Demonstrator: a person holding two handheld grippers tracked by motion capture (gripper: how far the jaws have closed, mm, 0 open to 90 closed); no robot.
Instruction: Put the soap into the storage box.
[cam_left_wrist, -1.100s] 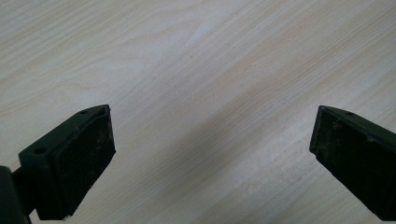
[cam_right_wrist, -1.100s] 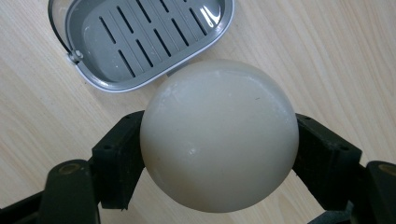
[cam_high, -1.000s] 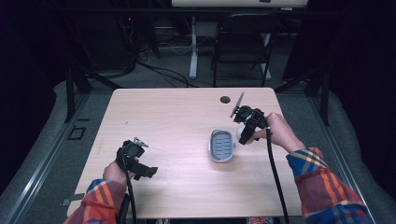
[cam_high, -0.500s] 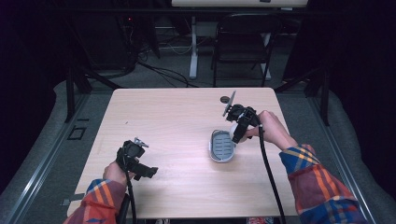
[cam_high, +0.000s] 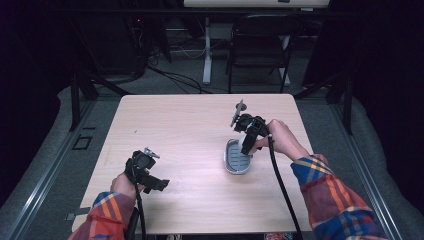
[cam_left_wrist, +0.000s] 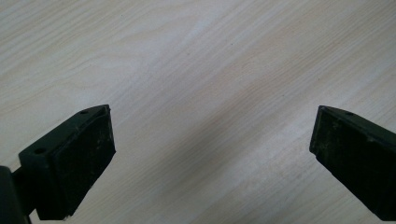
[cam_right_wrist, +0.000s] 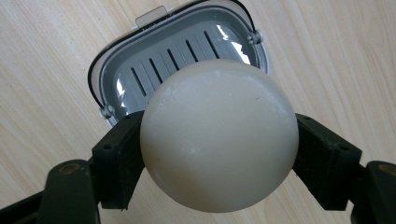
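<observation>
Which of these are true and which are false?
1. The right gripper holds a round cream-white soap ball between its jaws. True.
2. The grey slotted soap dish sits on the floor. False: it sits on the light wooden table.
3. The left gripper has its jaws shut on a spoon. False: its jaws are spread apart over bare wood.
4. The ball is above the dish. True.
5. The person's sleeves are plain white. False: they are plaid.

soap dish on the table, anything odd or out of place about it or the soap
Nothing stands out. The soap dish sits flat and empty on the table; the right gripper holds the round soap above it, intact.
</observation>
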